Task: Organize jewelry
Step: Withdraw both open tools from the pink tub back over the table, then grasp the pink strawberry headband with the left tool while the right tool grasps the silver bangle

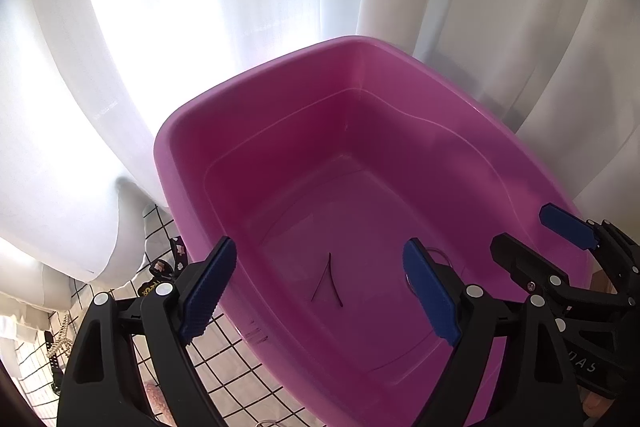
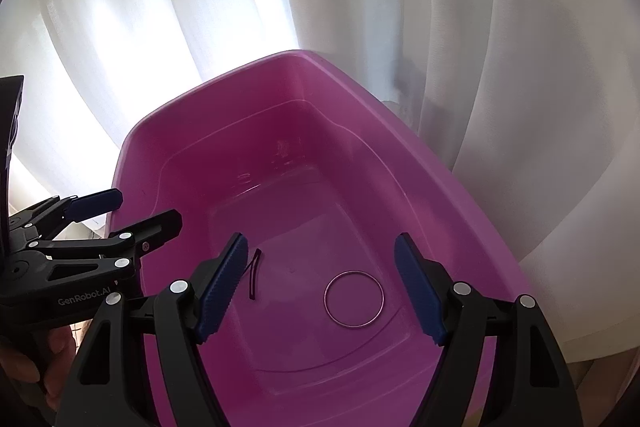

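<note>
Left wrist view: the left gripper hangs over the pink tub, fingers wide and holding nothing. On the tub floor lies one dark hair clip; a sliver of one metal bangle shows behind the right-hand finger. Outside, on the grid-patterned counter, at least two pieces wait: a patterned band and a pale chain, though both are too small to name surely.

Right wrist view: the right gripper is also spread wide and empty above the tub. One clip and one bangle lie inside, apart. I judge the sorting as begun, not finished.
</note>
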Demonstrator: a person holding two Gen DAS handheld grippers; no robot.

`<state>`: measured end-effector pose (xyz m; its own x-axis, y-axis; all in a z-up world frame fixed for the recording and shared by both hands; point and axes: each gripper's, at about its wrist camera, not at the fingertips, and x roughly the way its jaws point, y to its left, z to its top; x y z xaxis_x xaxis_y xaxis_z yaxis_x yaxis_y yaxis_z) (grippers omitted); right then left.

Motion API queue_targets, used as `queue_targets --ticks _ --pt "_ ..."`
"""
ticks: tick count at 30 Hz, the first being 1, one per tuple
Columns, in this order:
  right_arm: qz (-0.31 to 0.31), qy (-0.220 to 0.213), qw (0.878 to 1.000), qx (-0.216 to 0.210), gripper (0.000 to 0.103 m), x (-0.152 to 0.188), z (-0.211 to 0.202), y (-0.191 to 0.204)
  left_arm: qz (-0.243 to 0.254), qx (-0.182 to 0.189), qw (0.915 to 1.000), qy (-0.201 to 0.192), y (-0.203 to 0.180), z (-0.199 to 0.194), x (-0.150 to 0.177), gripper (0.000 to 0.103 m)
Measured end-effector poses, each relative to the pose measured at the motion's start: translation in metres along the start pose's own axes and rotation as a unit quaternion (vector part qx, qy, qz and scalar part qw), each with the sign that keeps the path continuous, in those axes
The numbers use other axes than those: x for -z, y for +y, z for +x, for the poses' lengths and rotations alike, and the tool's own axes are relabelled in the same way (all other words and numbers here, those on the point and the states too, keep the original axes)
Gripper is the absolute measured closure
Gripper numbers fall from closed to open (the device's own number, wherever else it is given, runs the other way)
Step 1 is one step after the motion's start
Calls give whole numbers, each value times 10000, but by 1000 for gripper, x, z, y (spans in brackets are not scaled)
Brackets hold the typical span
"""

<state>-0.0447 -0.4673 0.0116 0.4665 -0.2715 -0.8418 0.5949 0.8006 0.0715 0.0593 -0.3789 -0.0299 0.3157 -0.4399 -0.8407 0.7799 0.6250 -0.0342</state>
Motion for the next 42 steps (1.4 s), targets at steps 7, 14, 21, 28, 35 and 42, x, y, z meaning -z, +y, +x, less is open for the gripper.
queue_targets --ticks 7,14,21,28,35,42 --pt "22 -87 9999 -105 31 3 -5 10 -192 -70 9997 -149 14 -15 3 16" --pt "-69 -269 9989 -372 31 5 -23 33 -510 -114 9978 -398 46 -49 17 11" --pt "-395 -488 9958 -672 31 17 -53 75 -866 -410 9938 -564 103 -90 53 8" --pt "-838 -618 9882 -1120 31 38 -81 119 -1335 -978 9835 -734 174 -139 113 7" --pt "-1310 -502 9788 -1492 31 71 -89 157 -1879 -1921 9616 -559 240 -172 202 7" --pt "-1685 -58 9698 -1763 31 115 -80 199 -2814 -2133 9348 -387 265 -174 281 7"
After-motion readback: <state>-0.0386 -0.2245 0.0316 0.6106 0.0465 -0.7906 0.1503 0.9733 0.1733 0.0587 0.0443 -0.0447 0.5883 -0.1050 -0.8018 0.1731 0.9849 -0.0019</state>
